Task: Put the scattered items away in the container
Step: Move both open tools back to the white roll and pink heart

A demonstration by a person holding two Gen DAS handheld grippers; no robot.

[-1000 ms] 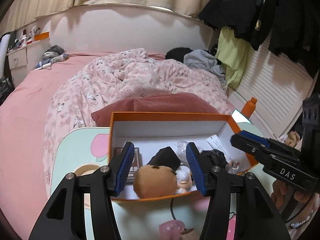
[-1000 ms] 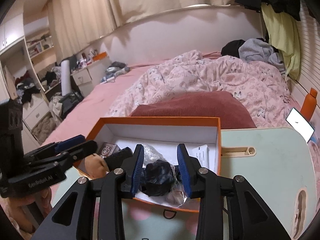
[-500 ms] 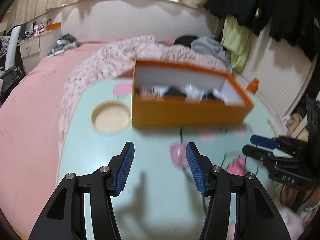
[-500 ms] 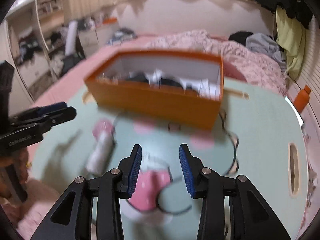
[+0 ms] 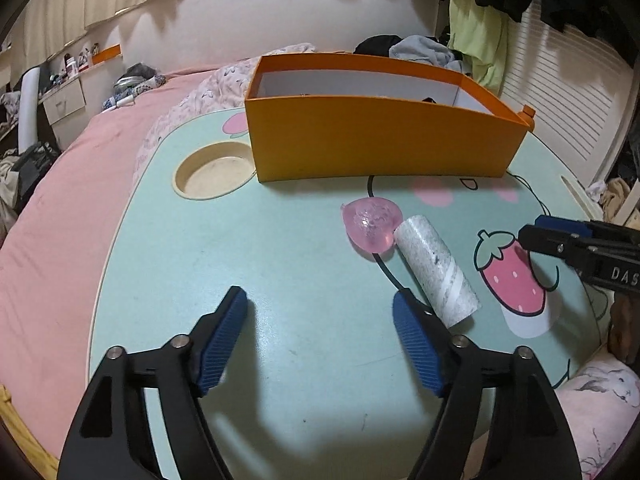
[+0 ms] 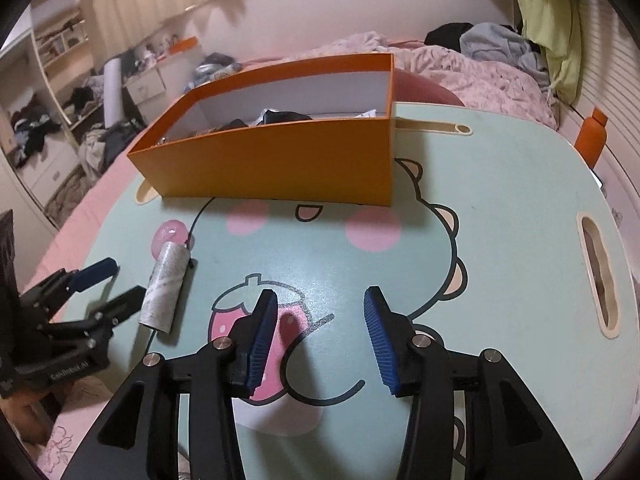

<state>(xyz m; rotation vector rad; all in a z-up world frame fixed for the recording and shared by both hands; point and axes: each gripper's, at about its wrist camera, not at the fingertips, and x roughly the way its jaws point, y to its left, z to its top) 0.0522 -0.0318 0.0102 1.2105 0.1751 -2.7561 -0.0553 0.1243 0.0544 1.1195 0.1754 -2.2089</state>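
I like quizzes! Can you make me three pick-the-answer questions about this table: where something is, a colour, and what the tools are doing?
1. What touches the pink heart?
A. box
B. grey roll
C. tool

2. What colour is the box?
A. orange
B. green
C. blue

3. How are the left tool and right tool?
A. both holding something
B. one shut
C. both open, empty

Answers:
1 B, the grey roll lies against the heart.
2 A, its walls are orange.
3 C, both sets of fingers are spread over the bare table.
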